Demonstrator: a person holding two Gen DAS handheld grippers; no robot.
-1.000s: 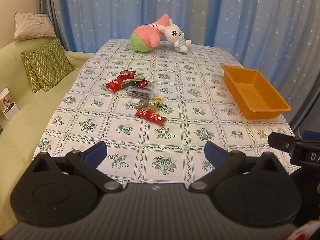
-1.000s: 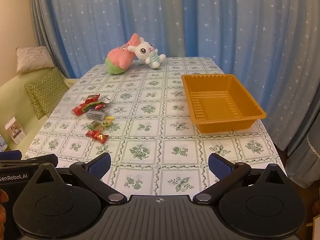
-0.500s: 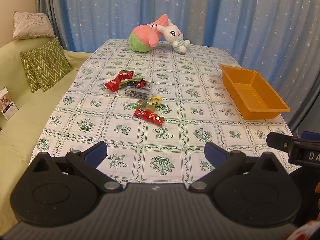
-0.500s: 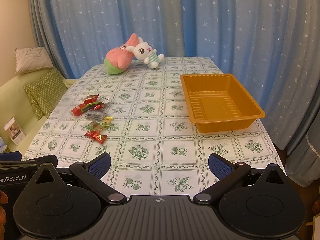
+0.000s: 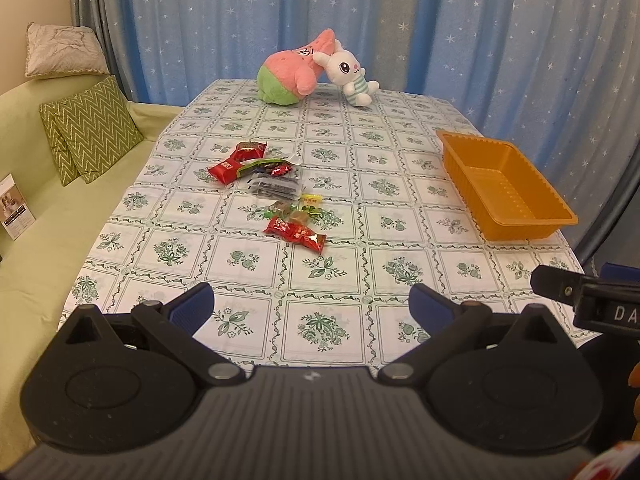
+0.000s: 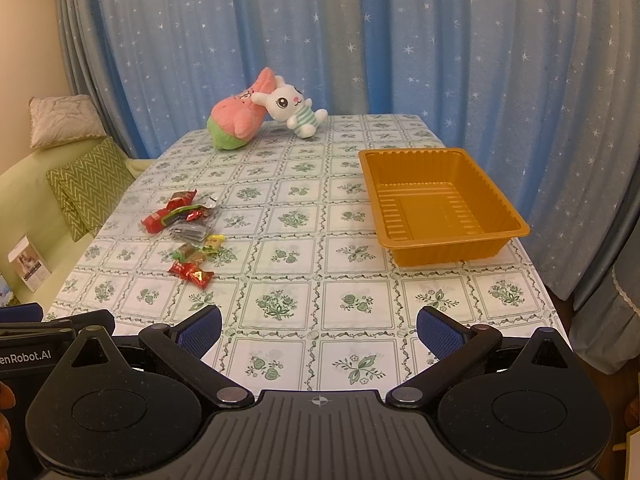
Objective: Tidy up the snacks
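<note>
Several snack packets lie loose on the patterned tablecloth: a red packet (image 5: 295, 233) nearest me, small green and yellow candies (image 5: 298, 209) behind it, a dark packet (image 5: 274, 187) and red packets (image 5: 236, 162) farther back. The same pile shows in the right wrist view (image 6: 186, 236). An empty orange tray (image 5: 520, 216) (image 6: 440, 200) stands at the table's right side. My left gripper (image 5: 311, 308) is open and empty above the near table edge. My right gripper (image 6: 318, 332) is open and empty, also at the near edge.
A pink and green plush (image 5: 290, 76) and a white bunny plush (image 5: 350, 74) lie at the table's far end before blue curtains. A green sofa (image 5: 48, 216) with zigzag cushions (image 5: 90, 132) runs along the left. The right gripper's body (image 5: 592, 304) shows at the left view's right edge.
Both views have shifted very slightly; the snacks and tray sit where they were. Both grippers stay open.
</note>
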